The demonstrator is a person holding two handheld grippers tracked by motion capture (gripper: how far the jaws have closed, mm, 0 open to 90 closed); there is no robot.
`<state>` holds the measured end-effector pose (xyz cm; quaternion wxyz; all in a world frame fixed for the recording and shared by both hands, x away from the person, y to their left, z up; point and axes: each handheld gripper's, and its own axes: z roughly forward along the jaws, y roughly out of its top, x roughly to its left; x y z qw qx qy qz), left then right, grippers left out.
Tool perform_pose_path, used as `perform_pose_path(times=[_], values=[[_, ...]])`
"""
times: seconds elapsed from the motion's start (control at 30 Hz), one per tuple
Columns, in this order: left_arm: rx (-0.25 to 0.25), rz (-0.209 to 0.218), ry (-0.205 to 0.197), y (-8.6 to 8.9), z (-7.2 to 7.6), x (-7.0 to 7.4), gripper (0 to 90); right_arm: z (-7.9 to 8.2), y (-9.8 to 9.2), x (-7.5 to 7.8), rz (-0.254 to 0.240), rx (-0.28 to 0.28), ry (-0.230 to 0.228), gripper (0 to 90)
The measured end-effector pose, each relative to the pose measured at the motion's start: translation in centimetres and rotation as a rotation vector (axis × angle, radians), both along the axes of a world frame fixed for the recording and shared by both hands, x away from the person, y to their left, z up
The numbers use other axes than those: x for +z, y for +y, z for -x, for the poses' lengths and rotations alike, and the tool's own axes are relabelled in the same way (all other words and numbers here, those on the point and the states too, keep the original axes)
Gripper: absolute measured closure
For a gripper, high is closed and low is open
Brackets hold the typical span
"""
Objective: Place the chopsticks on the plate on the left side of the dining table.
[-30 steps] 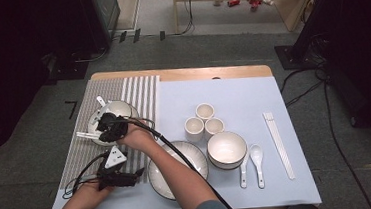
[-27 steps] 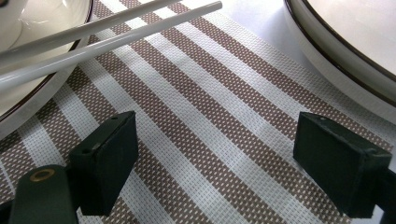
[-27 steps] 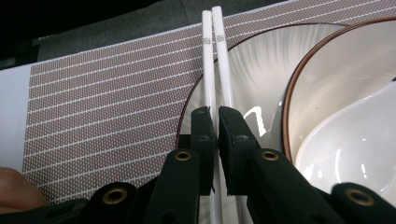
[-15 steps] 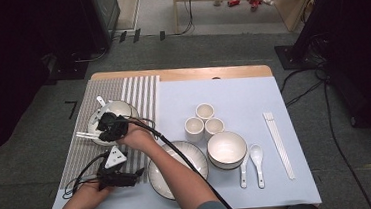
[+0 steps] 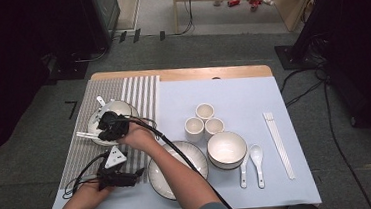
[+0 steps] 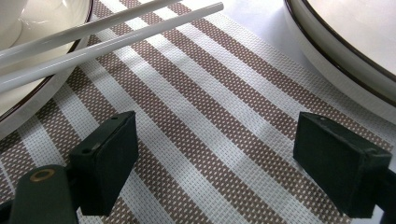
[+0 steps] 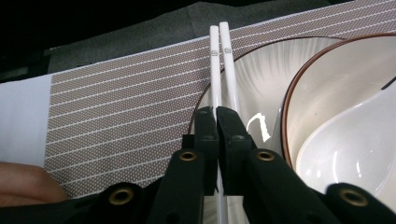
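Note:
My right gripper (image 7: 217, 116) is shut on a pair of white chopsticks (image 7: 219, 56) that lie across the rim of a dark-rimmed plate (image 7: 261, 79). On that plate stands a white bowl (image 7: 327, 107) with a white spoon (image 7: 355, 140) in it. In the high view the right gripper (image 5: 104, 132) hovers over this plate (image 5: 94, 122) on the striped mat (image 5: 142, 90) at the left. My left gripper (image 6: 215, 154) hangs open over the striped mat with nothing between its pads. It shows low at the left in the high view (image 5: 138, 174), beside a large plate (image 5: 162, 184).
On the pale blue mat (image 5: 232, 88) stand three small cups (image 5: 204, 112), a white bowl (image 5: 226, 149), two white spoons (image 5: 250, 162) and a second pair of chopsticks (image 5: 278, 142) at the right. My right forearm crosses the large plate.

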<state>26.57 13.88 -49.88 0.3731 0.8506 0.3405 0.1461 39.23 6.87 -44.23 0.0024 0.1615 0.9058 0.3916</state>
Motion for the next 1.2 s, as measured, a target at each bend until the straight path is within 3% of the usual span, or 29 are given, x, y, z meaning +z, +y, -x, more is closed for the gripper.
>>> perform_pose_path(times=[0.13, 0.33, 0.8, 1.2], values=[[-0.001, -0.001, 0.001, 0.0, 0.0, 0.0, 14.5, 0.2, -0.3, -0.2, -0.005, 0.006, 0.024, 90.0], [0.0, 0.0, 0.001, 0.0, 0.0, 0.0, 14.5, 0.5, -0.2, -0.7, 0.011, 0.024, 0.025, 90.0], [-0.003, -0.002, 0.001, 0.0, 0.0, 0.0, 14.5, 0.3, -0.5, -1.0, 0.019, 0.005, 0.007, 83.8], [-0.002, -0.004, 0.0, 0.0, 0.0, 0.0, 14.5, 0.4, -1.1, -0.1, -0.034, 0.002, 0.031, 82.7]])
